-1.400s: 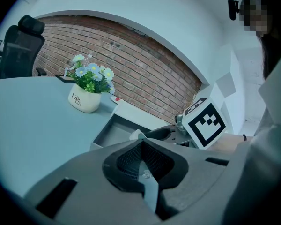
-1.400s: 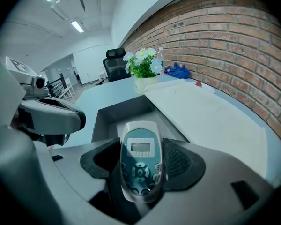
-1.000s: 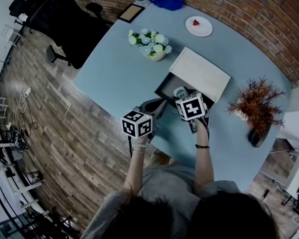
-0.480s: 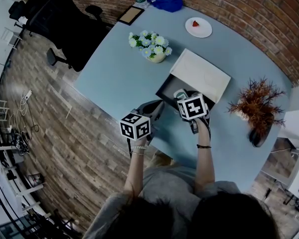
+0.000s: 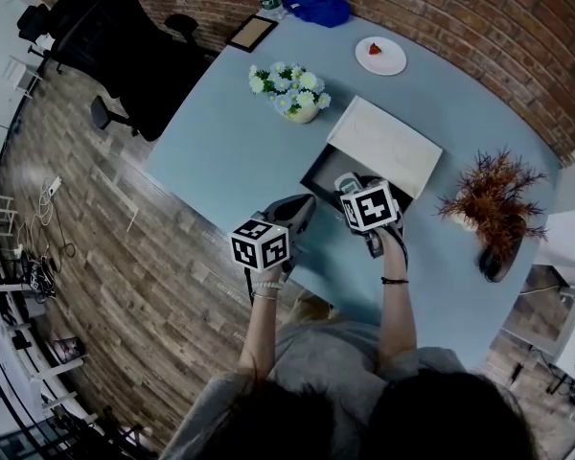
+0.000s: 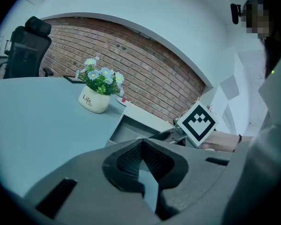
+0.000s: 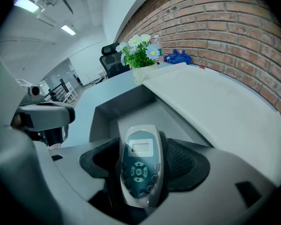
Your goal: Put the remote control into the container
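Observation:
A grey-and-white remote control (image 7: 140,165) with a small screen and dark buttons lies lengthwise between the jaws of my right gripper (image 7: 141,172), which is shut on it. In the head view this gripper (image 5: 353,186) holds the remote (image 5: 346,180) over the near edge of the open dark-grey container (image 5: 323,169). The container's hollow (image 7: 131,114) lies straight ahead, with its white lid (image 5: 383,145) behind it. My left gripper (image 5: 295,211) hovers left of the container, its jaws (image 6: 141,146) closed together and empty.
A pot of daisies (image 5: 292,92) stands beyond the container. A white plate (image 5: 381,55) with a strawberry, a blue cloth (image 5: 316,0) and a dark frame (image 5: 252,32) are at the far edge. At the right is a reddish dried plant (image 5: 494,209). Beside the blue table (image 5: 220,151) stands a black office chair (image 5: 125,36).
The left gripper has drifted slightly back toward the table's near edge. The right gripper and the remote have barely moved.

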